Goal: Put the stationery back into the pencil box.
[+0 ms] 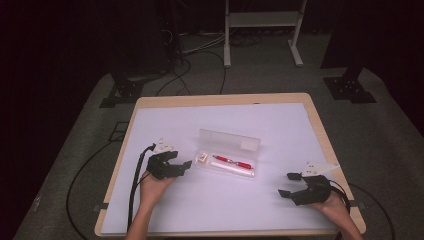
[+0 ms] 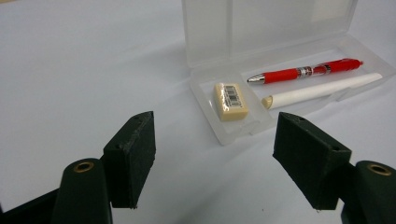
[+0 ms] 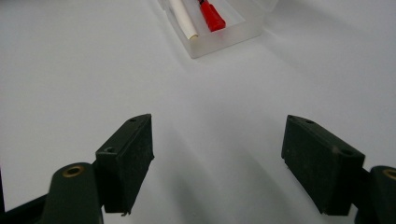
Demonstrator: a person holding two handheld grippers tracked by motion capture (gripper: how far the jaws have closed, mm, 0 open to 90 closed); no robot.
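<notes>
- High view: a wooden table (image 1: 320, 125) covered by a pale sheet (image 1: 280, 130) fills the middle of the frame, with a dark floor around it.
- High view: a clear plastic pencil case (image 1: 229, 150) lies open at the centre of the sheet, its lid raised toward the top of the frame.
- High view: inside the tray, a small eraser (image 1: 202, 158) sits at the left end; a red pen (image 1: 232, 161) lies to its right, and a white stick (image 1: 231, 170) lies just below the pen, both lengthwise.
- High view: the left gripper (image 1: 182, 166), held in a hand at lower left of centre, points right, its tip just beside the left end of the case; its jaws stand spread with nothing between them.
- High view: the right gripper (image 1: 289, 184), held in a hand at lower right, points left and lies well apart from the case; its jaws stand spread and empty.
- Left gripper view: two black jaws rise from the bottom corners, wide apart, with bare sheet between them; the left gripper (image 2: 215, 149) holds nothing.
- Left gripper view: the pencil case (image 2: 243, 126) occupies the upper right, lid upright behind the tray; the eraser (image 2: 229, 101), barcode label up, lies in the near end, and the red pen (image 2: 303, 72) and white stick (image 2: 322, 89) run side by side toward the right edge.
- Right gripper view: the right gripper (image 3: 217, 144) shows its jaws wide apart over bare sheet, pinching nothing.
- Right gripper view: one end of the pencil case (image 3: 224, 39) appears at top centre, with the ends of the white stick (image 3: 184, 21) and red pen (image 3: 212, 18) inside.
</notes>
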